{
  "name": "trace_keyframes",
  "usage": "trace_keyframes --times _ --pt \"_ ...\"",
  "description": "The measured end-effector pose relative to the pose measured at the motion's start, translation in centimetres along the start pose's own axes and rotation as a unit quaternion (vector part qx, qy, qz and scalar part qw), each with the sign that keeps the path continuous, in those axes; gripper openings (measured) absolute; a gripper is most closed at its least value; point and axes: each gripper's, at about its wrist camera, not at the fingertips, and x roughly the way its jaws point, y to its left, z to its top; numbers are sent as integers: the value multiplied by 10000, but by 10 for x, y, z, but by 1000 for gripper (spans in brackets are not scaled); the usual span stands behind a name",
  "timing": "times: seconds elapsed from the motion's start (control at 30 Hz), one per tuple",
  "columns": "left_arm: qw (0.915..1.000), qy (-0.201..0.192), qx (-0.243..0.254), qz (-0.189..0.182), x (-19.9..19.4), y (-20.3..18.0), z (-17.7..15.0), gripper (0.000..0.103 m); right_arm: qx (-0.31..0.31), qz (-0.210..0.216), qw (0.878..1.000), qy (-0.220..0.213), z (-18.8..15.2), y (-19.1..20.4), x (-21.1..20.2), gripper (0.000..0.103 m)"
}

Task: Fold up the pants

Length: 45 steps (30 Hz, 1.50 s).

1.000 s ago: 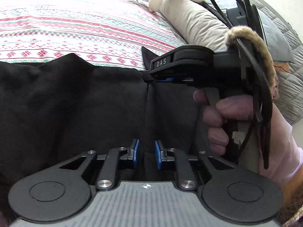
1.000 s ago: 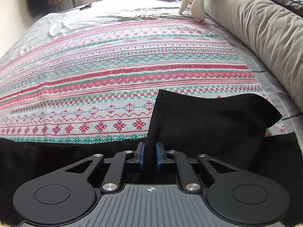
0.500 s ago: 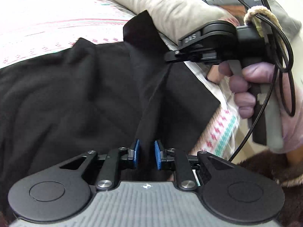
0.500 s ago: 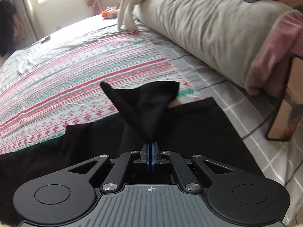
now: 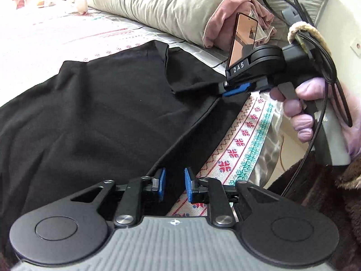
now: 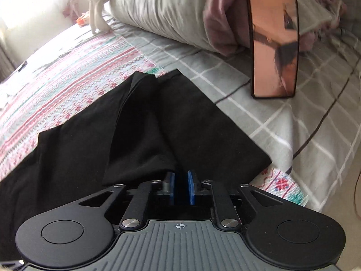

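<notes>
A: The black cloth pants point(image 5: 94, 113) lie spread on the patterned red-and-green bedspread point(image 5: 246, 140), ahead and to the left of both grippers, with a folded layer lying over the rest near the grey quilted pillow roll point(image 5: 158, 4).

B: What changed?

A: Half a second ago the right gripper point(image 6: 180, 188) held a raised peak of fabric in tightly pressed pads. That peak has come down flat, and the blue pads point(image 6: 191, 187) now stand slightly apart, black cloth between them, grip seemingly released.

B: And the left gripper point(image 5: 174, 187)?

A: Spread as before, the pants' edge running between its fingers, not squeezed. Beyond the right gripper stands a copper-tinted phone point(image 6: 274, 43) against the pillow.

B: Meaning?

A: Likely one fold is laid; smoothing or another fold seems next.
</notes>
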Motion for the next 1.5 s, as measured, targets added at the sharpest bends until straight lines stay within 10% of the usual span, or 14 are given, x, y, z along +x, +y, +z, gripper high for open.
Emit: trace_keyframes --times 0.1,0.3,0.57,0.67,0.77,1.1,1.27,1.5 --pt "9998 -78 166 34 0 -3 1 44 -540 -156 9980 -277 -2 13 -8 50" --pt "9989 -135 438 114 1 -4 2 44 -2014 -11 9780 -548 -14 48 -15 63" --pt "9987 -233 444 135 0 -1 1 44 -3716 -435 9239 -800 -47 94 10 59" --pt "9984 -307 439 178 -3 1 1 45 -3886 -510 9148 -979 -47 100 17 38" --pt "9981 -429 364 235 -6 3 0 50 -3744 -581 9207 -933 -41 97 23 6" --pt "9945 -154 976 361 5 -17 -9 57 -2014 -1540 9606 -1140 4 20 23 3" --pt "9952 -163 874 412 4 -14 -9 38 -895 -981 9878 -810 12 -25 16 3" --pt "9957 -142 893 198 0 -16 -6 26 -1084 -1335 9826 -701 2 -28 6 3"
